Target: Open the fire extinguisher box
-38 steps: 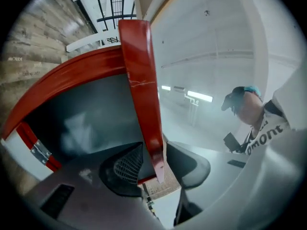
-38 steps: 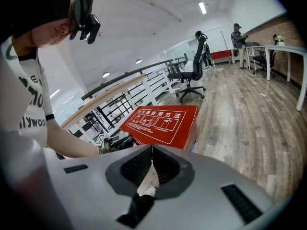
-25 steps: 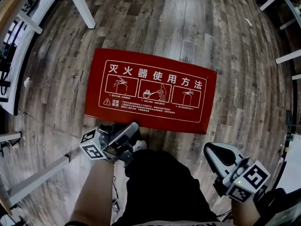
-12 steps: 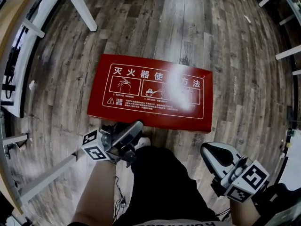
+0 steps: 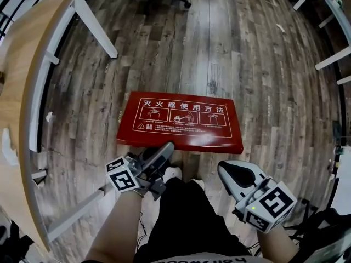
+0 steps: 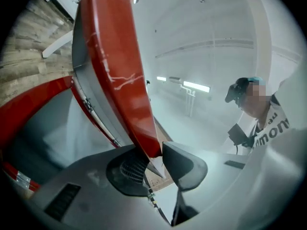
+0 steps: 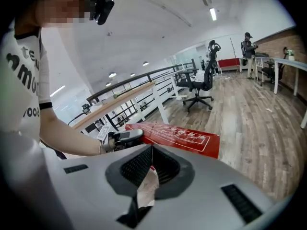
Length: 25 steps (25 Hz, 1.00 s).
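Observation:
The red lid (image 5: 181,119) of the fire extinguisher box, printed with white instruction pictures, lies on the wood floor with its near edge raised. My left gripper (image 5: 167,147) is at that near edge; its jaws have just been closing and now pinch the lid's edge. In the left gripper view the lid (image 6: 115,66) runs up and left from the left gripper (image 6: 156,150), and the box's red rim (image 6: 29,109) and grey inside show below it. My right gripper (image 5: 226,169) hangs to the right, short of the lid, shut and holding nothing. The right gripper view has the right gripper (image 7: 151,150) pointed at the lid (image 7: 177,135).
A long wooden desk (image 5: 22,81) with white legs (image 5: 96,26) runs along the left. An office chair (image 7: 204,83) stands beyond the box, and people (image 7: 248,44) stand far behind it. The person's black shorts (image 5: 186,212) and a white shoe (image 5: 173,174) sit between the grippers.
The lid's near edge has come up with the left gripper, so the lid looks flatter in the head view. Both grippers have risen, and the view has pulled back from the floor.

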### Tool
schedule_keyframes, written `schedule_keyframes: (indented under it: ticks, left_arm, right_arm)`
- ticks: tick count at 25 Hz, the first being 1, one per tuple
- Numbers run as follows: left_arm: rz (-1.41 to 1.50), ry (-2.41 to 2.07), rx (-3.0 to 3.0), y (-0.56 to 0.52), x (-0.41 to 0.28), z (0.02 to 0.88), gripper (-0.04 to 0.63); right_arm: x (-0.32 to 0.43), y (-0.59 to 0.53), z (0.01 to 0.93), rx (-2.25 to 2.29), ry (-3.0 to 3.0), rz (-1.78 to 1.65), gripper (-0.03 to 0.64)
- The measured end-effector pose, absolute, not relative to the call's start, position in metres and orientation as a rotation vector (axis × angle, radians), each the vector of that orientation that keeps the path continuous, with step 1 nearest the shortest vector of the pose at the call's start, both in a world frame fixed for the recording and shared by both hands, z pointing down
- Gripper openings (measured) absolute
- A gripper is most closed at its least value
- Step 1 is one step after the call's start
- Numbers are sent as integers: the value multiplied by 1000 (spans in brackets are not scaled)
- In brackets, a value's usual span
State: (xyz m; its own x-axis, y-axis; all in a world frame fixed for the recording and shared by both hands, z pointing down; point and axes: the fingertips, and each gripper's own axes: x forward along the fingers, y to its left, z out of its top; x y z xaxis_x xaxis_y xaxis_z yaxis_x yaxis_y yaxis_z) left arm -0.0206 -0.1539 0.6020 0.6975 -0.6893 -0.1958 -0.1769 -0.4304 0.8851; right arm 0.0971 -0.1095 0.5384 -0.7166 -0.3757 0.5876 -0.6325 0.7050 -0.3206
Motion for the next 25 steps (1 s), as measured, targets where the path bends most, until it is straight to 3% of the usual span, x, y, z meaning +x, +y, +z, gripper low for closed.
schedule_keyframes:
  ticks: [9,25]
  left_arm:
    - [-669,-643,1925,-227,-33,537,80]
    - [-924,-582,1674,-306,-35,506,92]
  right_arm:
    - [85,-149,459,837,-2416,736,11]
    - [75,-167,443,950,-2427,773,11]
